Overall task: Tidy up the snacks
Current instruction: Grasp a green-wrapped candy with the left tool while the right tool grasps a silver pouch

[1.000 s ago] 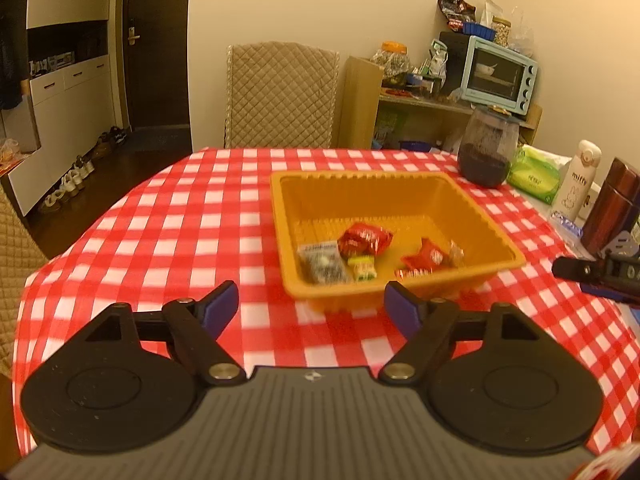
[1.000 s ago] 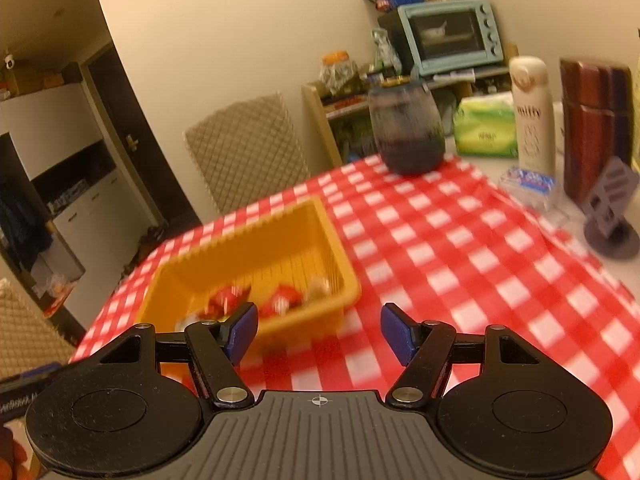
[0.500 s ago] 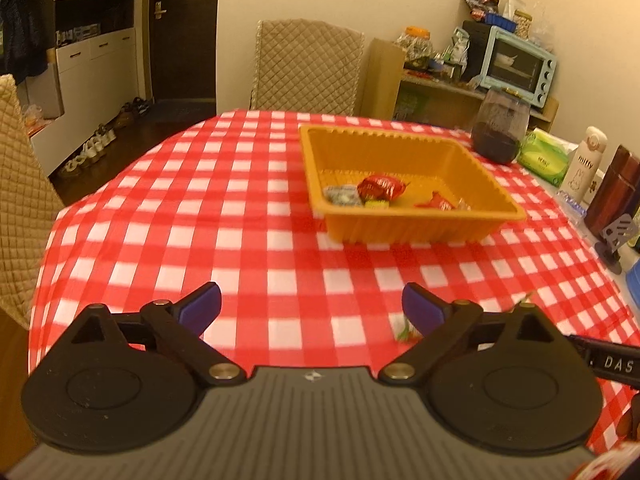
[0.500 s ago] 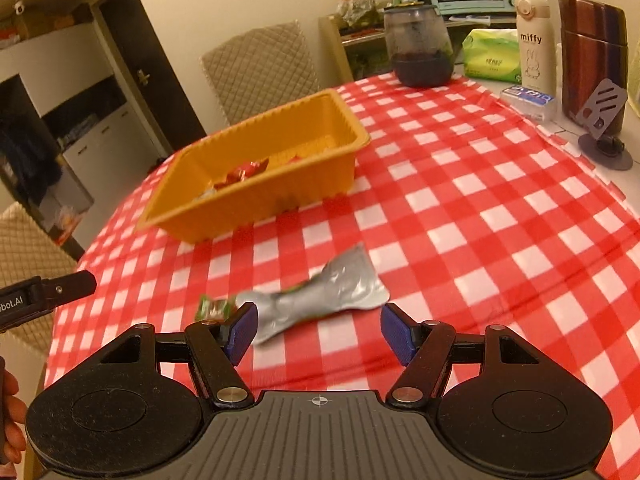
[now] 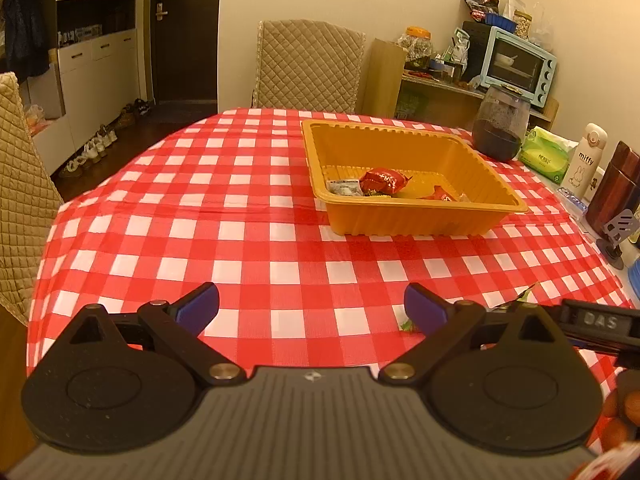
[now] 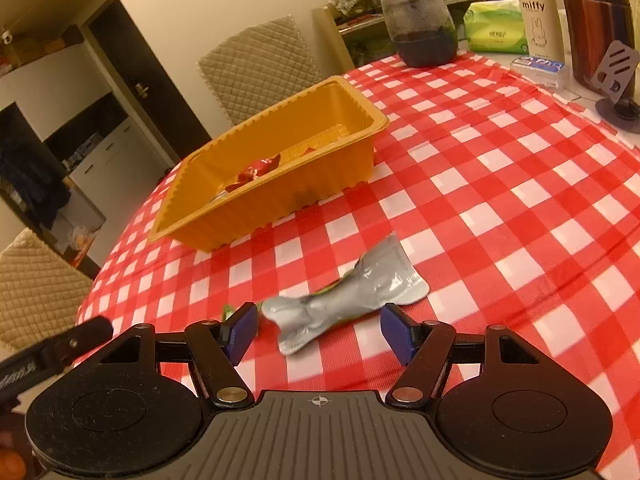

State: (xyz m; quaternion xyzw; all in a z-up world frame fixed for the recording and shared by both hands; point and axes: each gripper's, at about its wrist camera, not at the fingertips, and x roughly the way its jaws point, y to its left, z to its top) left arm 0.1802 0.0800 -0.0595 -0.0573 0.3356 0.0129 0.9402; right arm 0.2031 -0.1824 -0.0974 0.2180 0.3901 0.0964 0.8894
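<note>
Silver wrapper (image 6: 348, 296) lies crumpled on checked tablecloth (image 6: 500, 184), near side of orange tray (image 6: 256, 208), well short of it. Right gripper (image 6: 320, 330) hangs low over wrapper, jaws spread, straddling it, pads not pressing; likely lined up for pinch. Left gripper (image 5: 312, 306) beside it over bare cloth, jaws just opened wide, nothing between; probably parked clear of pickup. Tray holds red sweets (image 5: 384, 180) and small grey packet (image 5: 344, 188); wrapper probably bound there. Jar (image 6: 420, 24), bottle (image 6: 536, 4) stand at far edge, out of way.
</note>
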